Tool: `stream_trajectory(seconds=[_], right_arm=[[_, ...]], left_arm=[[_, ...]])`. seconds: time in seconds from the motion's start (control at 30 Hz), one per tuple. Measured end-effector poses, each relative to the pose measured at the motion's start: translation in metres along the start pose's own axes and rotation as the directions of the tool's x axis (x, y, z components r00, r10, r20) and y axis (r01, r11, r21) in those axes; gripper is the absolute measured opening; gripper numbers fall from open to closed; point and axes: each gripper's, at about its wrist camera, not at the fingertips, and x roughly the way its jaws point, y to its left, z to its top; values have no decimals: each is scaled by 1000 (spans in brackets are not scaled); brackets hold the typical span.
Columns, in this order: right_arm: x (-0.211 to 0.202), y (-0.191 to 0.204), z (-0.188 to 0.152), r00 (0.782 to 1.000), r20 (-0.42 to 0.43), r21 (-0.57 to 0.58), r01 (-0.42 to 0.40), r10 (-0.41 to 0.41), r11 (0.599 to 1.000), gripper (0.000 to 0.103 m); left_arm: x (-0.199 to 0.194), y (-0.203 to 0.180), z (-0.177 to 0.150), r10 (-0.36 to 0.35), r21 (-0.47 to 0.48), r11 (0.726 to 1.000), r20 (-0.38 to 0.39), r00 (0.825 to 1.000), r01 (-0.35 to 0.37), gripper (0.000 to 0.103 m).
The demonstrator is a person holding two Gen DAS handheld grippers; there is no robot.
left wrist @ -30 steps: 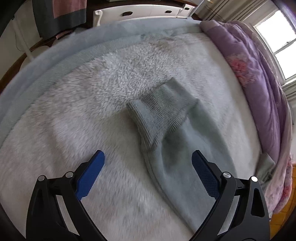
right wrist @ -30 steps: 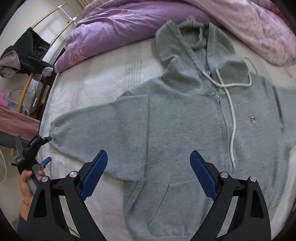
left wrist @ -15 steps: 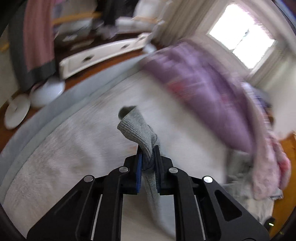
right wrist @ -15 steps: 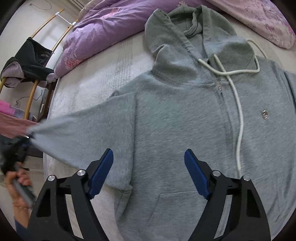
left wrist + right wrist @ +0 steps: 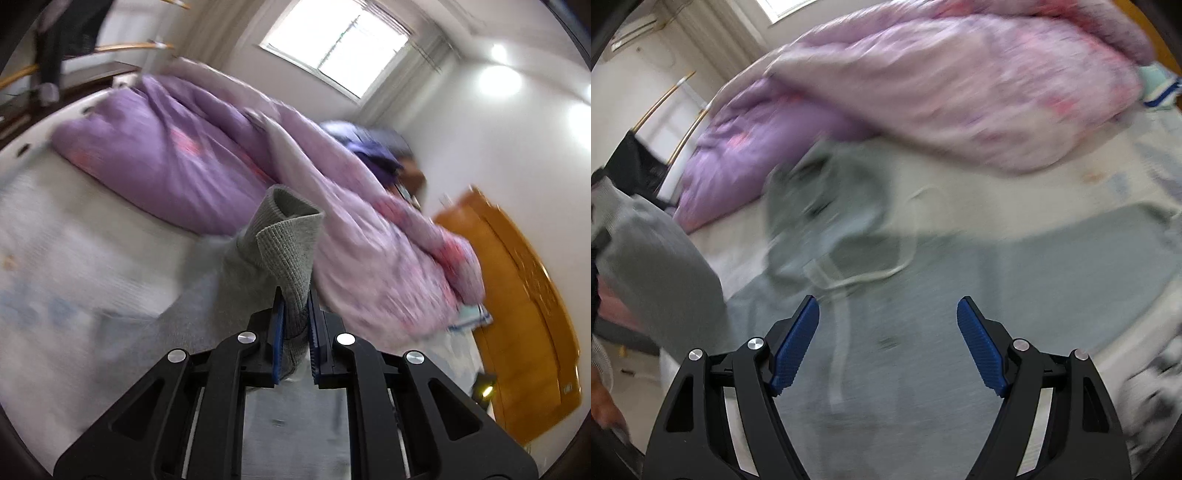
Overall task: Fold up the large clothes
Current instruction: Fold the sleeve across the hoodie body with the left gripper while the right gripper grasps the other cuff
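Note:
A grey zip hoodie (image 5: pixel 997 295) lies face up on the bed, its hood (image 5: pixel 827 192) toward the quilts and its white drawstring (image 5: pixel 871 275) across the chest. My left gripper (image 5: pixel 294 295) is shut on the ribbed cuff (image 5: pixel 288 236) of one sleeve, which stands up out of the jaws. In the right wrist view that raised sleeve (image 5: pixel 657 258) hangs in the air at the left edge. My right gripper (image 5: pixel 887 301) hovers open above the hoodie's chest, with nothing between its blue pads. Both views are motion-blurred.
A purple duvet (image 5: pixel 166 158) and a pink flowered quilt (image 5: pixel 960 92) are heaped along the far side of the bed. White fleece bedding (image 5: pixel 55 236) shows left of the hoodie. An orange wooden door (image 5: pixel 524 302) is at the right. A chair with dark clothes (image 5: pixel 631 162) stands beyond the bed.
My left gripper closed on the sleeve cuff, lifted it off the bed and swung it across. My right gripper moved up the hoodie toward the hood, its jaws slightly narrower.

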Motion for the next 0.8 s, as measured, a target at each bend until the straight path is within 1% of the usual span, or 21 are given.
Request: stream_trajectory(seconds=[0.07,0.1,0.13,0.17,0.2,0.27,0.33,0.37,0.4,0.43,0.47,0.5,0.53,0.57,0.6,0.67,0.7,0.73,0.8], right_arm=[[-15,-39,17,998,35,5,60,-60,998,74],[-20,-53,22,996,44,5,81,-82,997,74],[-26,-76,31,991,56,10,122,-122,993,74],[-29,-89,33,988,61,15,143,-143,990,74],[-32,-112,39,981,60,30,181,-182,983,74],[-34,-143,44,970,51,64,233,-237,970,74],[-30,-179,48,954,17,115,297,-300,948,75],[-28,-196,50,945,-2,143,323,-326,936,76],[-25,-216,49,940,-19,184,339,-341,923,76],[-22,-226,48,936,-39,207,350,-350,914,77],[-17,-245,46,933,-70,250,360,-354,899,77],[-14,-260,43,932,-95,303,362,-350,882,77],[-10,-279,39,934,-123,374,356,-335,856,77],[-7,-290,38,935,-138,412,354,-327,840,77],[-3,-306,36,927,-166,463,375,-337,803,78],[4,-331,35,921,-189,529,388,-342,754,78],[8,-344,34,908,-212,550,416,-360,724,78],[13,-354,32,900,-229,559,434,-372,707,78],[24,-372,27,883,-270,570,468,-383,675,78]], left_arm=[[27,-27,-23,-6,7,1000,-44,999,6,11],[46,-40,-37,-10,1,1000,-73,997,10,11],[64,-55,-52,-2,19,1000,-115,993,4,11],[80,-69,-66,19,46,999,-141,990,-12,11],[88,-76,-81,22,57,998,-157,987,-13,11],[119,-87,-106,35,63,998,-221,975,-22,11],[151,-97,-138,72,97,994,-292,954,-45,11],[168,-98,-152,116,126,989,-331,937,-78,12],[178,-98,-165,131,134,987,-365,922,-87,12],[181,-95,-175,129,132,988,-394,910,-83,12],[191,-93,-184,149,138,986,-434,888,-98,12],[194,-90,-191,165,148,983,-453,876,-109,13],[200,-88,-197,176,154,981,-474,863,-115,17],[205,-87,-204,173,155,982,-498,850,-110,17],[208,-87,-206,176,159,981,-510,842,-109,17],[210,-85,-211,179,172,980,-520,835,-102,26],[209,-83,-212,180,170,980,-522,834,-105,45],[206,-80,-212,181,157,981,-511,840,-116,61],[202,-77,-210,163,129,985,-489,857,-113,62]])
